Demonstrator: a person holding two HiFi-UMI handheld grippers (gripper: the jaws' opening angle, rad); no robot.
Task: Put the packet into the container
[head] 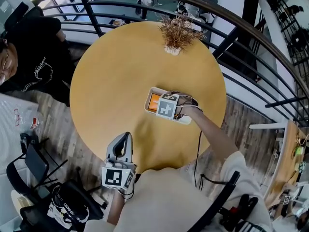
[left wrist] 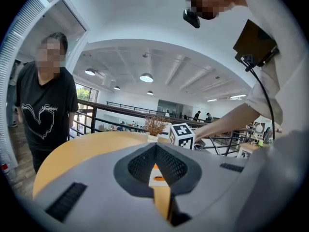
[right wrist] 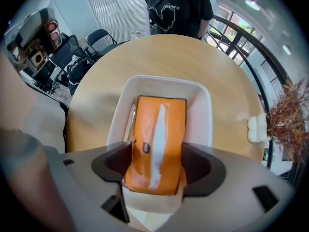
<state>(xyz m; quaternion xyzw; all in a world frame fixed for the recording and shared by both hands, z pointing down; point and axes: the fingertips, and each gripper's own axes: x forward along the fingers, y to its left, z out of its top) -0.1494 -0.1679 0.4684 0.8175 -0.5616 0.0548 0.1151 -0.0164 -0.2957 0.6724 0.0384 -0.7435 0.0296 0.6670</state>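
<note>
Status at my station:

1. Right gripper (right wrist: 157,161): pointing straight down over the white container (right wrist: 200,110). Its jaws are spread wide and straddle the near end of the orange packet (right wrist: 159,139), one pad along each long edge. I read no squeeze on the packet.
2. Packet: lies flat on the container floor, lengthwise, its silver seam stripe facing up. In the head view only an orange strip of the packet (head: 154,102) shows beside the right gripper's marker cube (head: 167,105).
3. Container: sits on the round wooden table (head: 116,71), right of centre in the head view, well apart from the dried plant (head: 178,33) at the far edge.
4. Left gripper (head: 126,134): at the near edge of the table, aimed roughly level across it. Its jaws are closed tip to tip with nothing between them.
5. A person in a black shirt (head: 34,57) stands beside the table, at the left in the head view
</note>
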